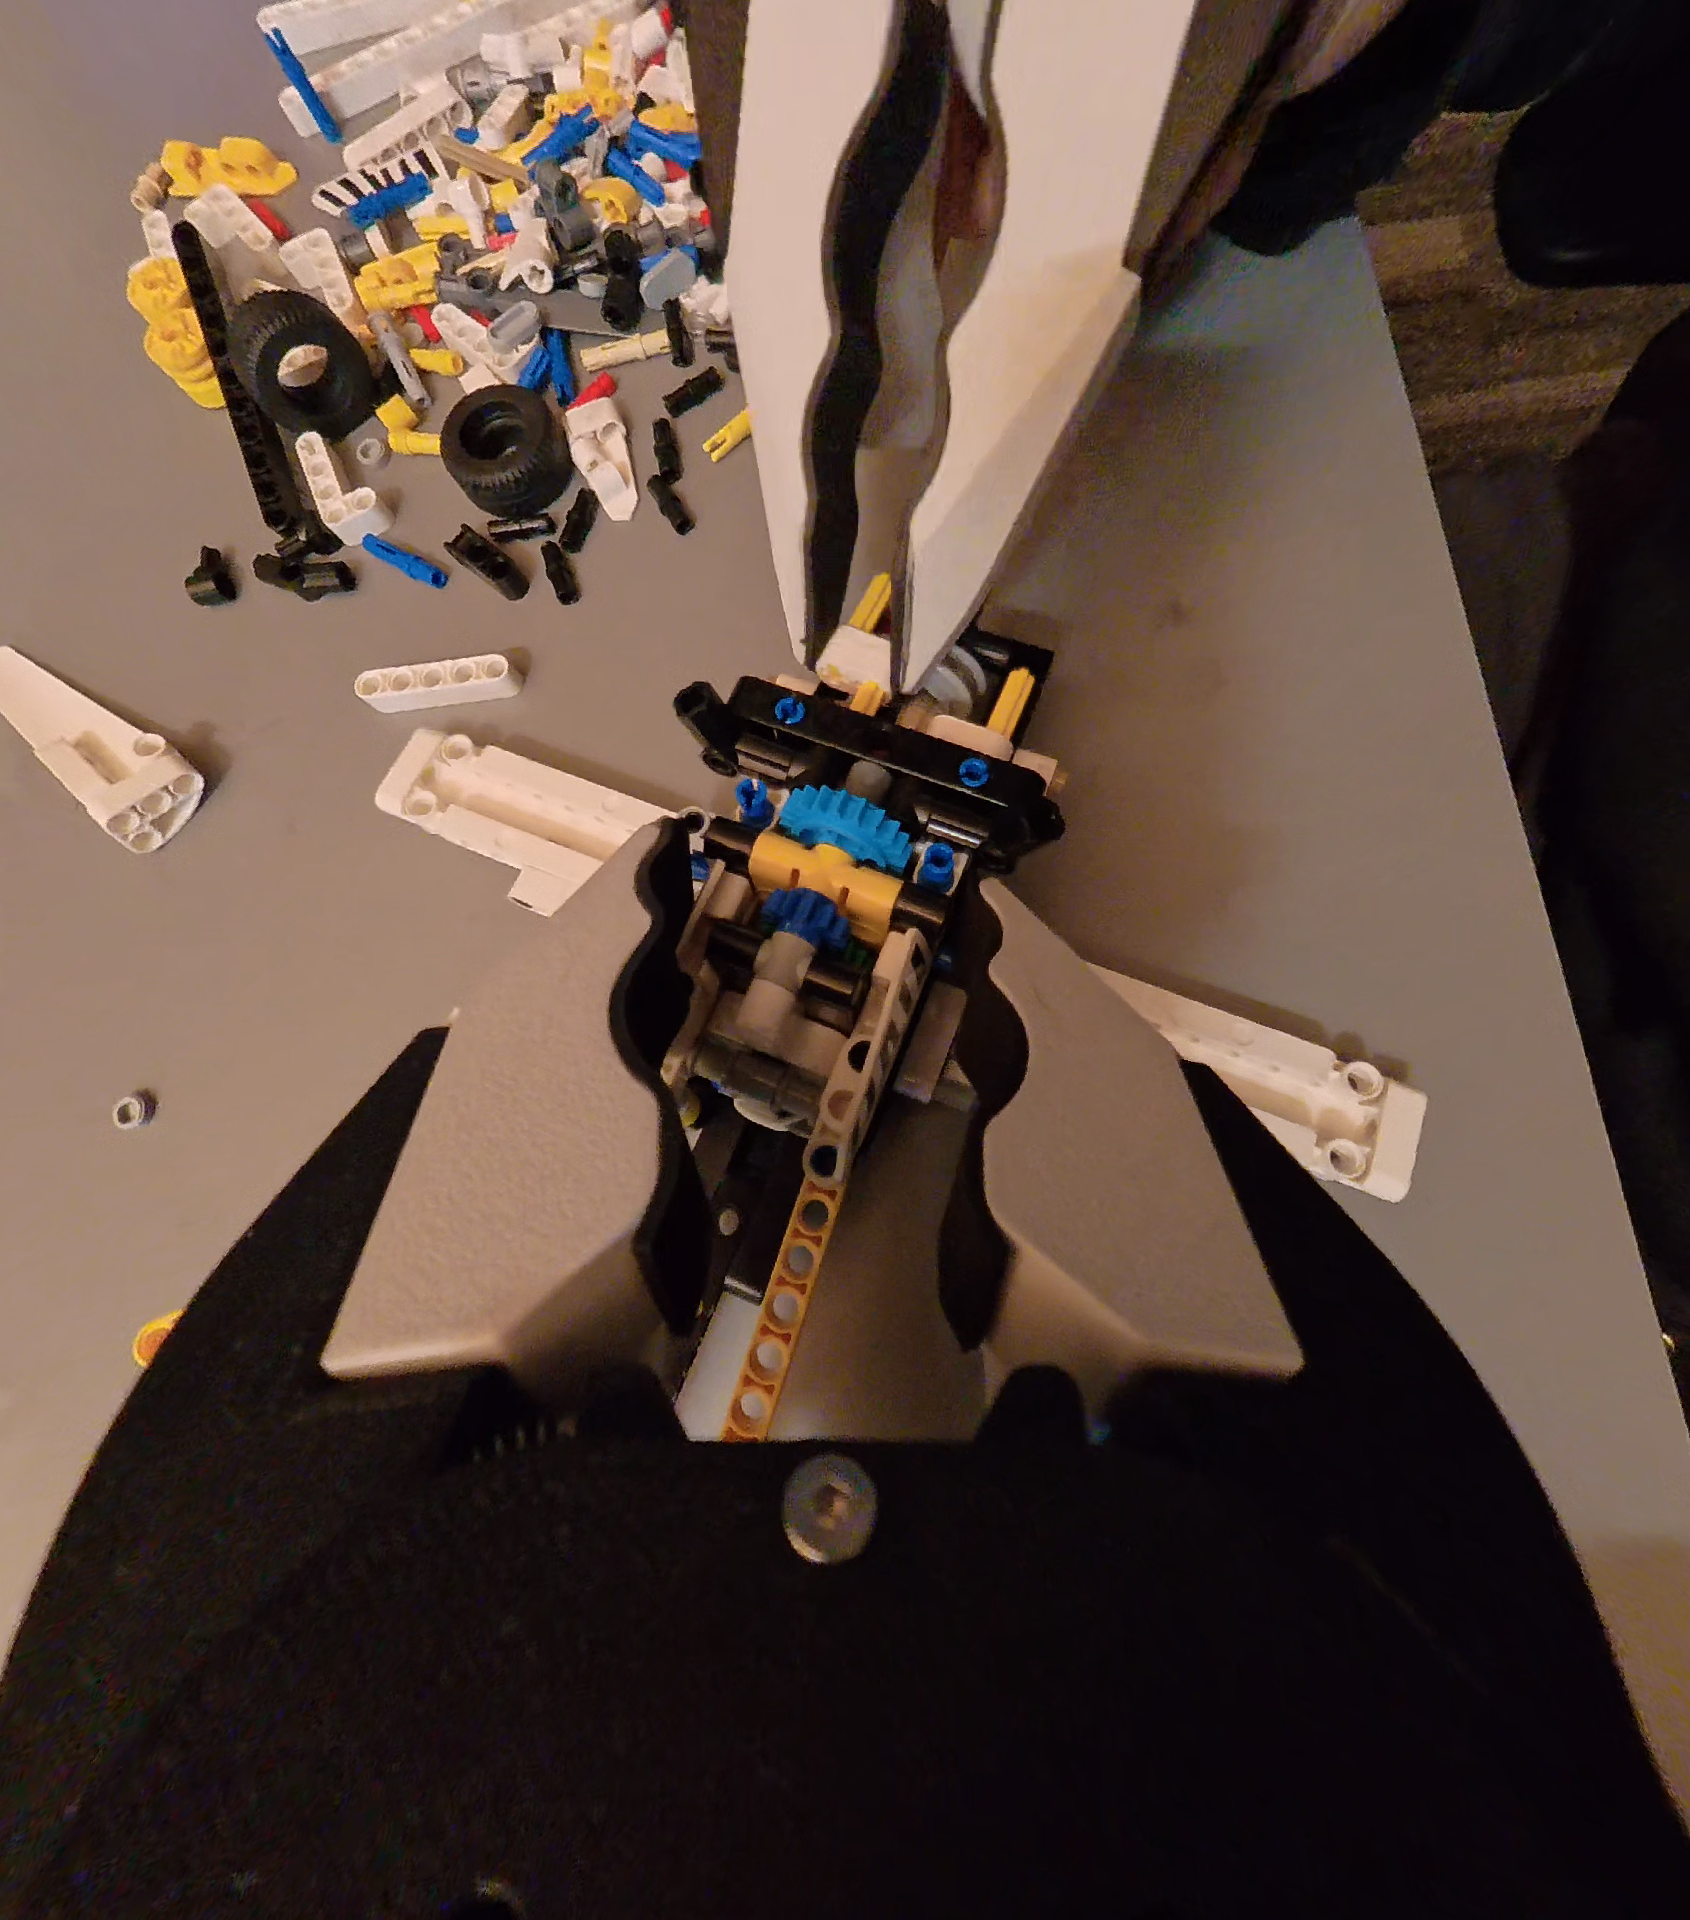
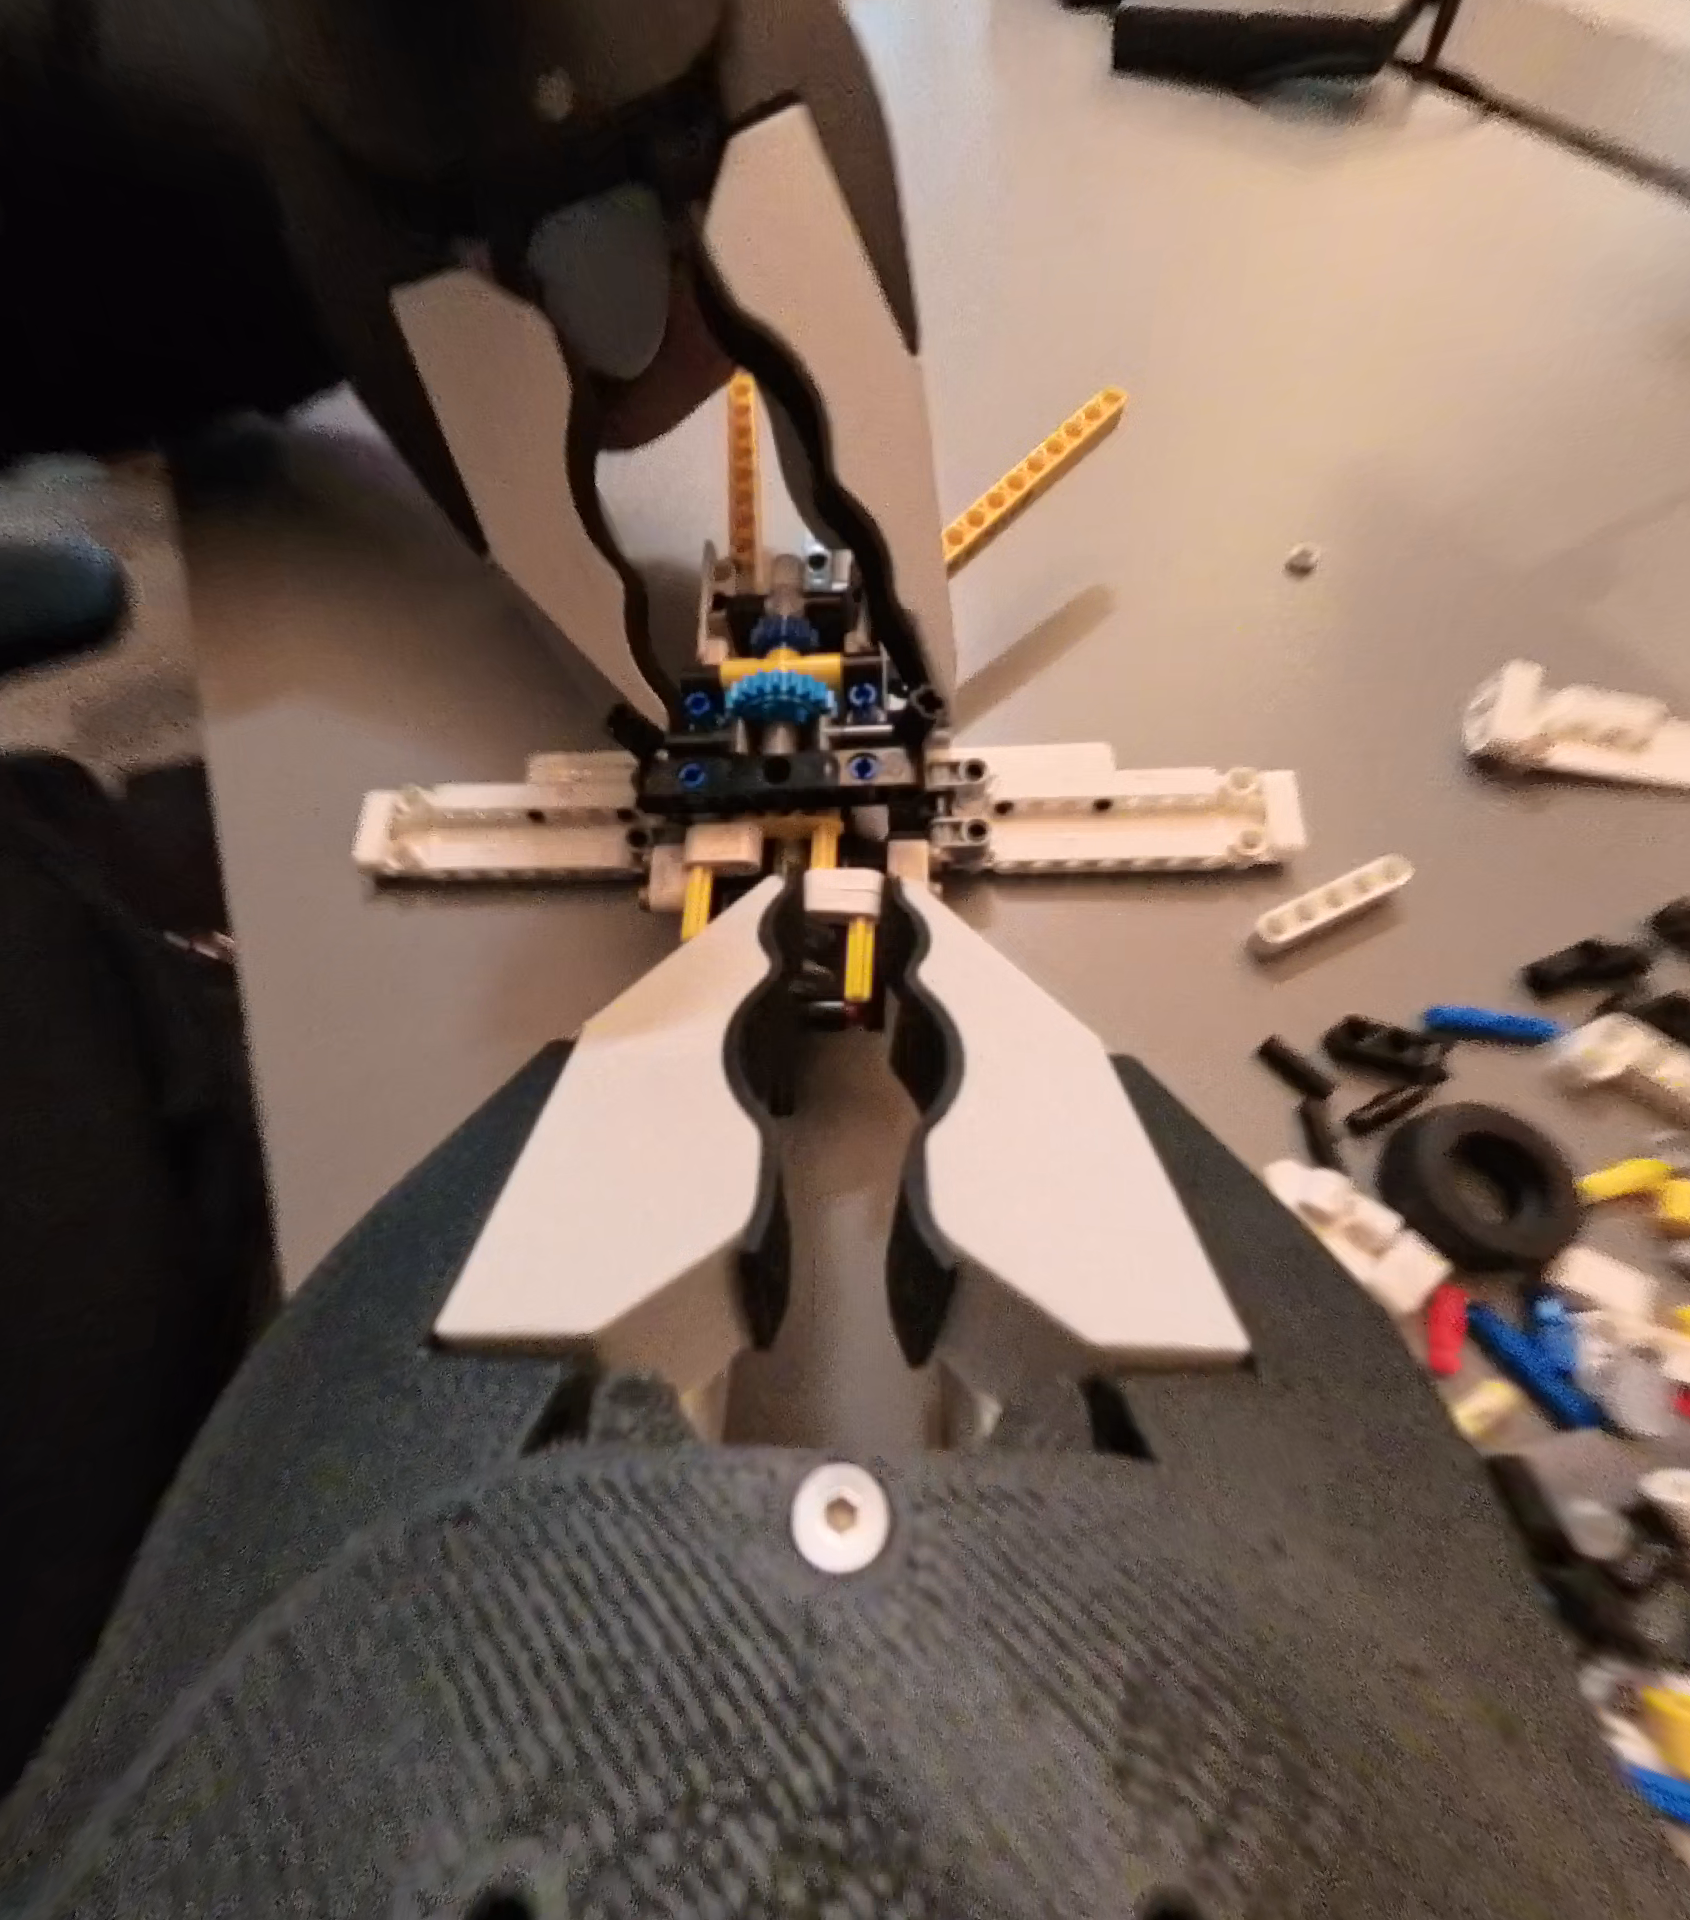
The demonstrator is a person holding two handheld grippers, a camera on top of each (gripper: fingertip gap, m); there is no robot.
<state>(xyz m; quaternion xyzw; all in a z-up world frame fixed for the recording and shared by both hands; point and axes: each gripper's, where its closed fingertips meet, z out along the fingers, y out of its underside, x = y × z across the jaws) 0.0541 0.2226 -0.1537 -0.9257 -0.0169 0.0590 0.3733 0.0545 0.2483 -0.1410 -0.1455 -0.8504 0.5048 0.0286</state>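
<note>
A brick model [image 1: 882,748] with a black cross beam, blue gears [image 1: 825,821] and two white wing panels [image 1: 508,800] lies on the grey table [image 1: 93,987]. My left gripper [image 1: 825,862] is shut on the model's body, one pad on each side. A long yellow beam [image 1: 789,1288] runs back between its fingers. My right gripper [image 2: 836,888] is shut on a small white connector on a yellow axle [image 2: 846,894] at the model's other end. The right wrist view shows the model [image 2: 779,774] and the left gripper [image 2: 789,707] beyond it. The left wrist view shows the right gripper [image 1: 856,665] coming from above.
A pile of loose bricks [image 1: 467,239] with black tyres [image 1: 301,364] lies at the far left. A white panel [image 1: 82,743], a short white beam [image 1: 441,677] and a small grey bush [image 1: 134,1109] lie apart. The table edge [image 1: 1443,520] runs close on the right. Only a small space, under 4 cm, lies between the two pairs of fingers. The left tips stand about 15 cm off the small grey bush [image 1: 134,1109].
</note>
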